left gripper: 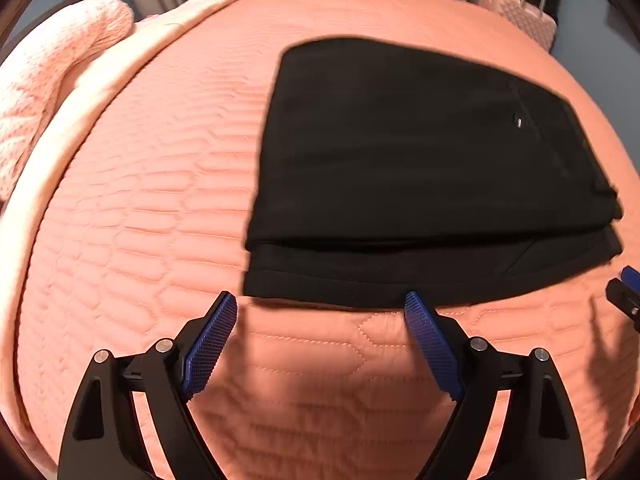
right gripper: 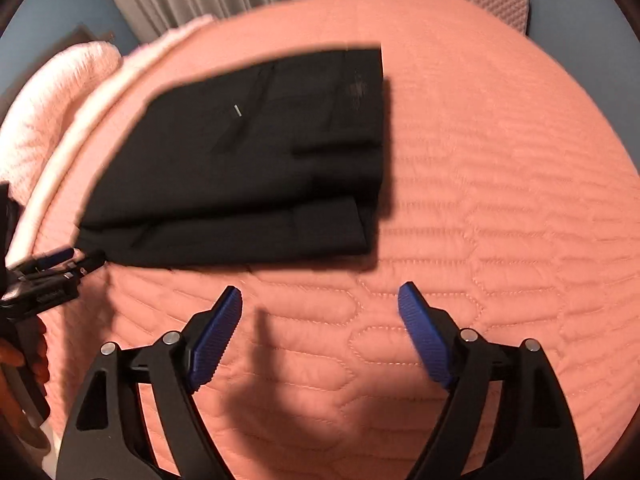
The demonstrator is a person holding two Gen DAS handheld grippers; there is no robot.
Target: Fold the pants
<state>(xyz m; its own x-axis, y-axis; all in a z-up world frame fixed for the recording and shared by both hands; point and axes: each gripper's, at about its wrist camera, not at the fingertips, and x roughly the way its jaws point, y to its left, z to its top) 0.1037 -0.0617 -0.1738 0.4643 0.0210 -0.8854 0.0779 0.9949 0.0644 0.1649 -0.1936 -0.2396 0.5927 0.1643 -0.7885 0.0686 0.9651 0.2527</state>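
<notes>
— Blue-padded left tongs (left gripper: 320,308) sit nearest the lens, spread wide with nothing between them, hovering just short of the near hem of the black pants (left gripper: 420,168). What do you make of the other side?

— Right tongs (right gripper: 320,300) are just as wide and just as empty, over bare quilted coral bedspread (right gripper: 500,208), a little off from the garment's right-hand corner.

— And the pants themselves?

— Lying flat on the bed, already doubled into a compact stack: an upper layer sits slightly back from a lower one, so a strip of the under layer shows along the near edge. A small metal fastener (left gripper: 518,122) glints on top. Pink knitted blanket (left gripper: 52,80) lies at the far left edge, a pink suitcase (left gripper: 524,12) stands beyond the bed.

— So which step is this?

— I'd judge it the tail end: the folds look made, and both tools are apart from the cloth. Either it is finished, or one last squaring-up remains.

— What would that ask for?

— Probably pinching the near hem at both corners and drawing the under layer level with the upper, keeping the pull even so the stack doesn't slide or skew.
</notes>
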